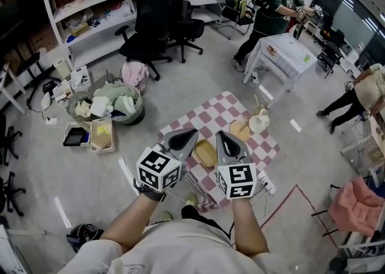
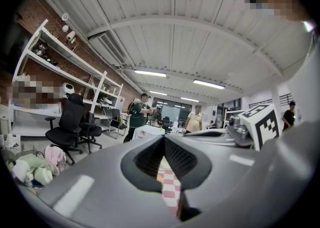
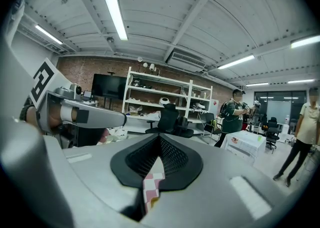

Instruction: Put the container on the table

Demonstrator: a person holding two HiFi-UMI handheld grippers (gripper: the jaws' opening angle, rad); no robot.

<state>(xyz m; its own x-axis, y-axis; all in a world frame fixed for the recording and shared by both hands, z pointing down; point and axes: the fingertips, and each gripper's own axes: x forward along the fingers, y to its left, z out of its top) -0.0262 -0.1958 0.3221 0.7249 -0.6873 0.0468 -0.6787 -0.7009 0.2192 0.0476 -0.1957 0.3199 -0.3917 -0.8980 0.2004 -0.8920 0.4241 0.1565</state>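
A low table under a red-and-white checked cloth [image 1: 225,110] stands below me in the head view. On it lie a shallow yellow container [image 1: 205,153], a tan dish [image 1: 239,129] and a white jug [image 1: 259,122]. My left gripper [image 1: 194,131] hovers over the cloth's near left part, jaws shut and holding nothing. My right gripper [image 1: 218,134] hangs beside it, just right of the yellow container, also shut and holding nothing. In the left gripper view the gripper [image 2: 163,139] has its tips together, with checked cloth [image 2: 171,189] showing below them. The right gripper [image 3: 160,138] looks the same above the cloth [image 3: 151,184].
A basket of clothes [image 1: 111,103] and floor trays [image 1: 101,134] lie to the left. Black office chairs [image 1: 150,32] and white shelves stand beyond. A white table [image 1: 286,53] with a person beside it is at the far right. A power strip [image 1: 269,185] lies by the table's near corner.
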